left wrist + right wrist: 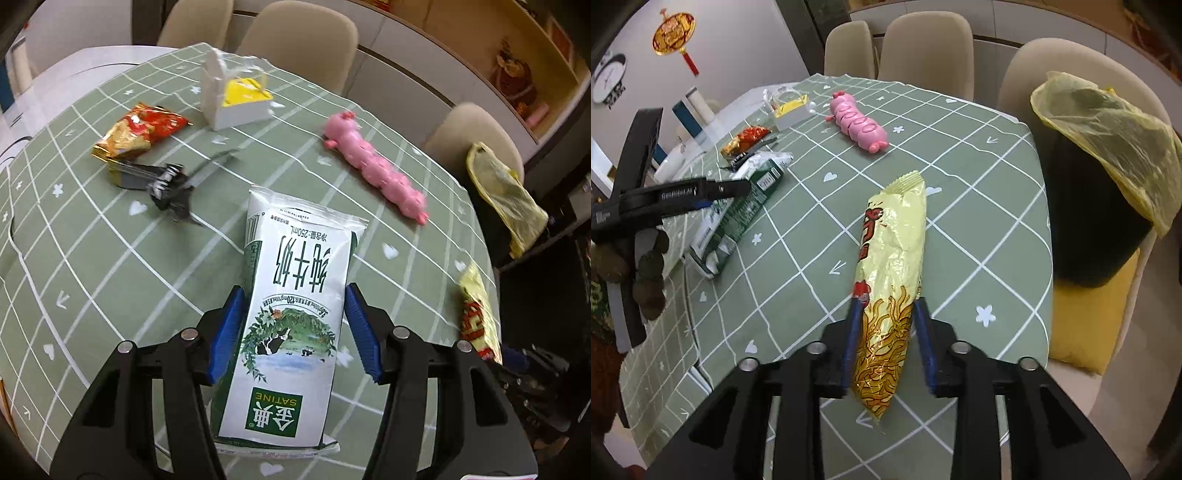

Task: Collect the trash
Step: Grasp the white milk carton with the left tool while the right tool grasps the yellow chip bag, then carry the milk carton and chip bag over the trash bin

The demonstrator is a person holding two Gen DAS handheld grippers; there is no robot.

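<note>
Because the bin (1108, 155) with its yellow liner stands off the table's far right edge, on or beside a chair, the move that matters is a carry to the right, and the right gripper (886, 350) is plainly the nearer of the two. Between its blue pads lies a long yellow noodle packet (890, 266), its long axis running straight ahead along the fingers and away from the camera, the near end reaching back past the pads. The jaws stand a little apart from the wrapper's sides: the left pad looks to be at its edge, while a sliver of gap shows on the right, so I judge this a loose straddle, not a firm clamp. The left gripper (293, 328) straddles a white and green milk carton (291, 314) lying flat on the green checked tablecloth (92, 258), lengthwise along the fingers too; its pads sit close against the carton's sides, though whether they press I cannot tell. The bin's liner hangs open and slack, and nothing can be made out inside it. Farther off on the cloth lie a red snack wrapper (138, 129), a pink toy caterpillar (373, 162) and a small white box (236, 98) holding something yellow, all well apart from both grippers.
</note>
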